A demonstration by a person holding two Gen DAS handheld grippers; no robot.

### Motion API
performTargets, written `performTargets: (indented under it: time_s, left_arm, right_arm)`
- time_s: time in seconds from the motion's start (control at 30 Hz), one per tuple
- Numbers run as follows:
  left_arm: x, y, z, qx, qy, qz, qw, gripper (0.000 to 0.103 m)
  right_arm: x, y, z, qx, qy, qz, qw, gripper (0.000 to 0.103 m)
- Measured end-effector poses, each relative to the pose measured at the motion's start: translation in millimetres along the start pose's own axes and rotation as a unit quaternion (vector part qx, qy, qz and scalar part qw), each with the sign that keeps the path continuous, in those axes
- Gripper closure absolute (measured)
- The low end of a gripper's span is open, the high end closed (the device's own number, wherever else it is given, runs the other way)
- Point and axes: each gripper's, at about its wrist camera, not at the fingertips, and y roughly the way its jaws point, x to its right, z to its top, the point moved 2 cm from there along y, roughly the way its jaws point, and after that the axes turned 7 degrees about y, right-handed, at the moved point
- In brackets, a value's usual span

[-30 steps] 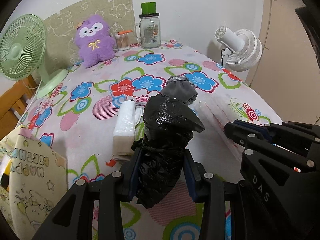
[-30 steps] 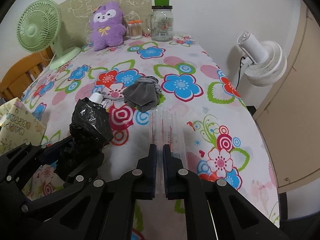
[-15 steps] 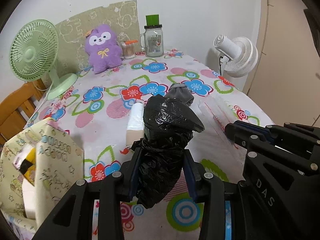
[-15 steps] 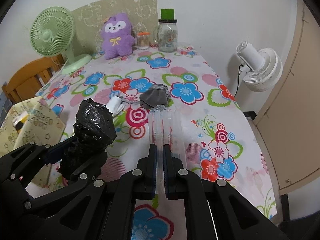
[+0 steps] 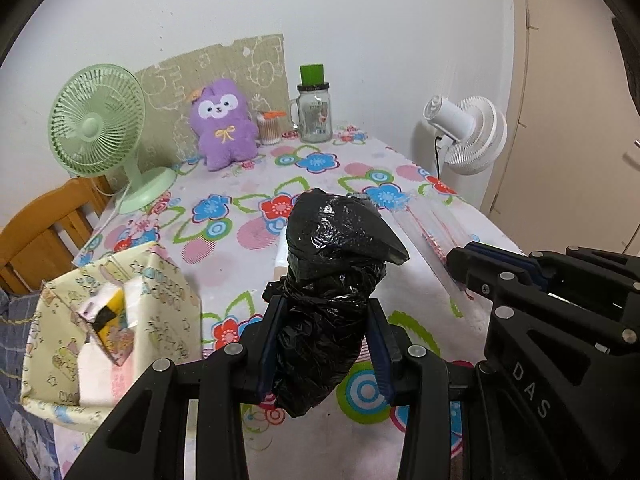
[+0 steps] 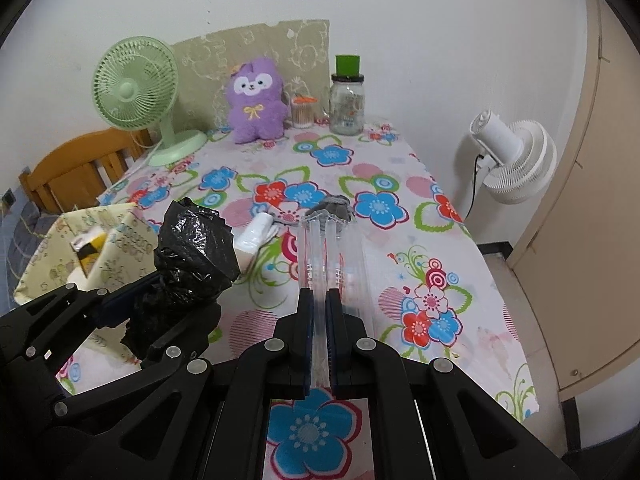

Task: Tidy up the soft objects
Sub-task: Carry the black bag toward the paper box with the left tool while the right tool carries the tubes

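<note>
My left gripper [image 5: 323, 320] is shut on a crumpled black plastic bag [image 5: 332, 280], held up above the near end of the flowered table; the bag also shows in the right wrist view [image 6: 188, 256]. My right gripper [image 6: 319, 308] is shut on a clear plastic bag [image 6: 326, 248] that sticks out forward; it also shows in the left wrist view [image 5: 432, 236]. A white rolled cloth [image 6: 256, 234] and a grey sock [image 6: 334, 210] lie on the table beyond. A patterned fabric bin [image 5: 108, 320] stands at the left, with items inside.
A purple plush [image 5: 224, 132], a glass jar [image 5: 315, 112] with a green lid and a cotton swab cup [image 5: 269, 128] stand at the far edge. A green fan [image 5: 100, 128] is at the far left. A white fan [image 5: 468, 136] and a wooden chair [image 5: 36, 240] flank the table.
Both grippers have pulled back and risen with their bags still held. The fabric bin at the left has come into fuller view.
</note>
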Motion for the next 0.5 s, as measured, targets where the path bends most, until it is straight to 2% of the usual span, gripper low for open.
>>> performTargets:
  time_s: [0.5]
  left_arm:
    - [-9, -36, -3, 0.016, -0.007, 0.017, 0.9997, 0.063]
  right_arm:
    - [-23, -36, 0, 0.024, -0.022, 0.026, 0.999, 0.095]
